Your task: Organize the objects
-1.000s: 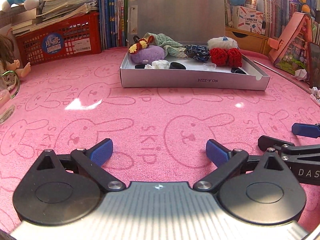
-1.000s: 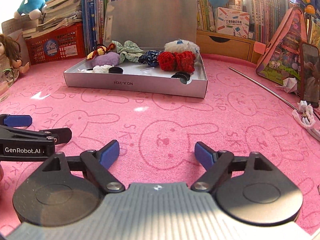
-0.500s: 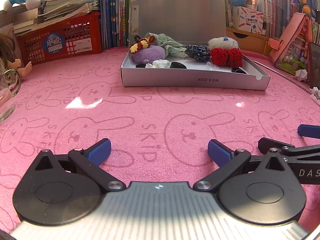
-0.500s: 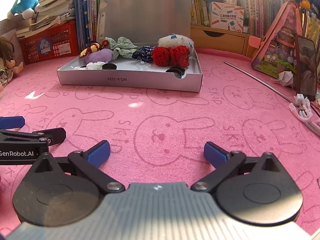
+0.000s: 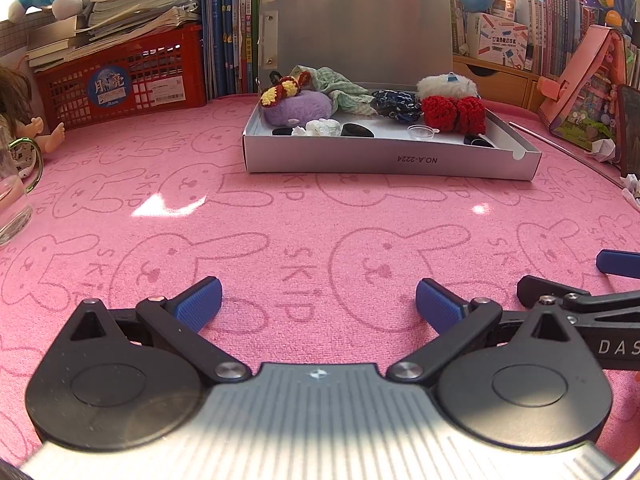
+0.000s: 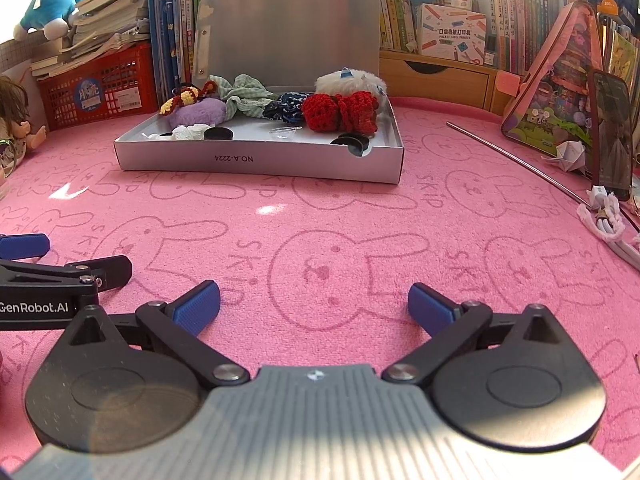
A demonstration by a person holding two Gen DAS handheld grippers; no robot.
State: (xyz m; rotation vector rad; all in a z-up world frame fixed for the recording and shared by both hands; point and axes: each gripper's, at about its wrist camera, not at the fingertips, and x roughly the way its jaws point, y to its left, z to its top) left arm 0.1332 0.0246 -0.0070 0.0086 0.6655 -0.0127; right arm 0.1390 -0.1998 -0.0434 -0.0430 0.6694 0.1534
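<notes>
Resting low over the pink table (image 5: 320,216), the left tool (image 5: 319,300) has its blue pads spread wide with nothing between them. The right tool (image 6: 314,302) sits the same way, wide open and empty, just beside the left one; each shows at the edge of the other's view.

Well ahead of both stands a grey box (image 5: 390,160) with its lid (image 5: 356,28) raised upright at the back. Inside, from the left: a purple plush (image 5: 298,107) with a yellow-and-red knit toy (image 5: 282,90) lying on it, a green checked cloth (image 5: 340,90) behind, a dark blue cloth (image 5: 396,102), a red knit piece (image 5: 452,114), and a white fluffy thing (image 5: 446,84) at the back. Nearer the front wall lie a small white piece (image 5: 320,127), a black ring (image 5: 356,131), a clear cup (image 5: 422,132) and another black ring (image 6: 350,142) at the right corner.

A red crate (image 5: 120,84) with stacked books on top stands left of the box. A doll (image 5: 16,120) and a glass (image 5: 12,200) sit at the far left edge. To the right are a pink house-shaped case (image 6: 552,92), a thin metal rod (image 6: 516,160) lying on the table, and a white cable (image 6: 608,224).
</notes>
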